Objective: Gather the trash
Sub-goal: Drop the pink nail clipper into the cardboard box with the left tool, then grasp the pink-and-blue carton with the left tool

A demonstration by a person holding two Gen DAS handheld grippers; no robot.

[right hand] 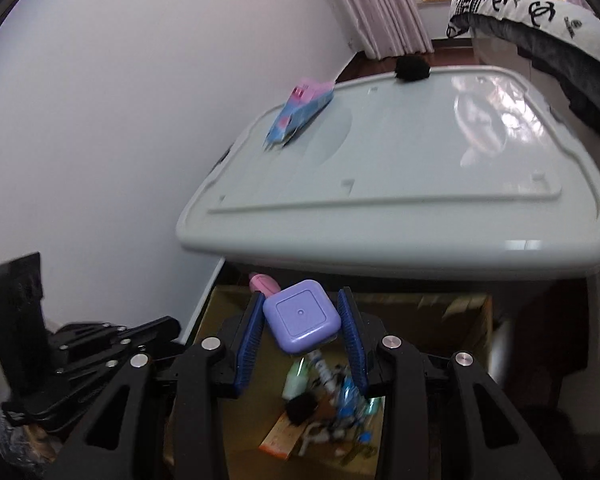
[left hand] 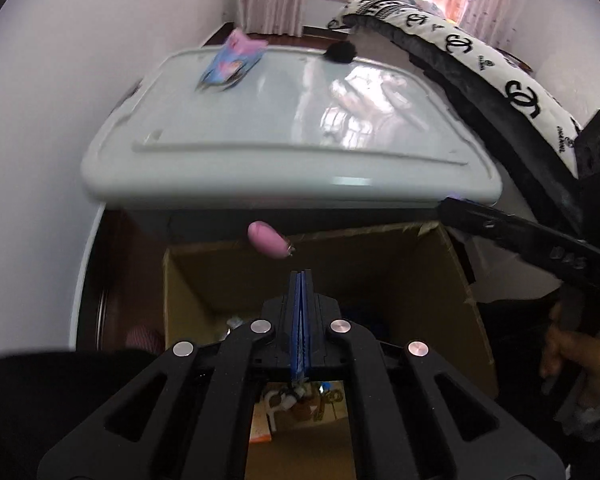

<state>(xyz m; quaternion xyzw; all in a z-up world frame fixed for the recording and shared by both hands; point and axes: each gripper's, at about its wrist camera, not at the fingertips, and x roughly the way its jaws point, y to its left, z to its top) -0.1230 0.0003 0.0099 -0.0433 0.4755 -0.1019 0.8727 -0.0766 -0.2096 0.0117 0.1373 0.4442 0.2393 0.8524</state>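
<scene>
Right wrist view: the right claw [right hand: 302, 330] grips a lilac square box [right hand: 302, 320] above the cardboard box [right hand: 466, 312] of trash. Left claw [left hand: 302, 280] is fully closed, empty. A pink-blue wrapper [right hand: 296, 114] lies on the bin lid [right hand: 420, 168].

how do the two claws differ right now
The left claw is shut, its blue pads pressed flat together with nothing between them; the right claw stands apart, gripping a lilac square box between its pads. The left claw's tips point into the cardboard box empty, while the right carries its load above the trash in it. Both are black with blue pads and hang over that box.
</scene>
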